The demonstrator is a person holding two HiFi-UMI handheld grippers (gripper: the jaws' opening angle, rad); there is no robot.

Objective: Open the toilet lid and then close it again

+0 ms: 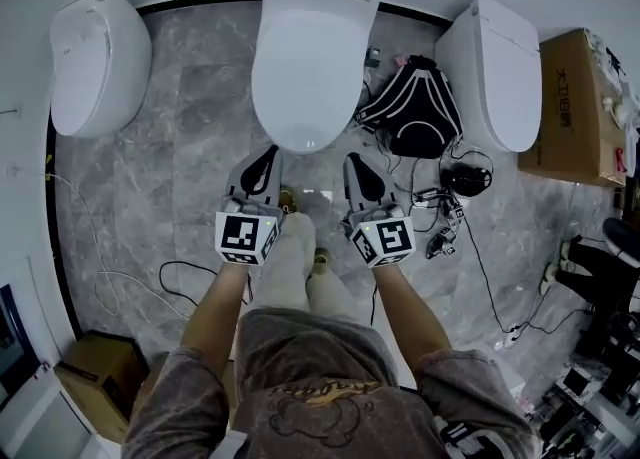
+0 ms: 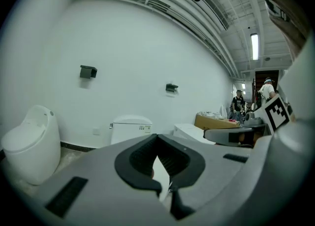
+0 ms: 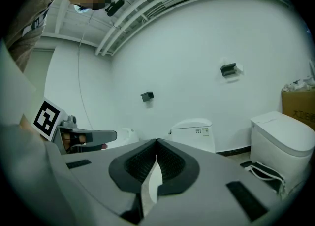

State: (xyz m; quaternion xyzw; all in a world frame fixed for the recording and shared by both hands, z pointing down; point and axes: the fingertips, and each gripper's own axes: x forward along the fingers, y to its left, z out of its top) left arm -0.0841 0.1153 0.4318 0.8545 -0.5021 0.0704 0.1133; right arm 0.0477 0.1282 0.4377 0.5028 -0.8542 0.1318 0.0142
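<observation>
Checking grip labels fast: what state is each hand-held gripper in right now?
The left grey hand-held gripper is closed, holding nothing.
The right grey hand-held gripper is closed, holding nothing.

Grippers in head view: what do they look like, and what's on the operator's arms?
Both match: the left gripper and right gripper have light grey bodies with black ribbed pads that taper to a point. Each carries a white cube printed with black square markers. The person wears a grey-brown short-sleeved shirt, and the forearms are uncovered.
</observation>
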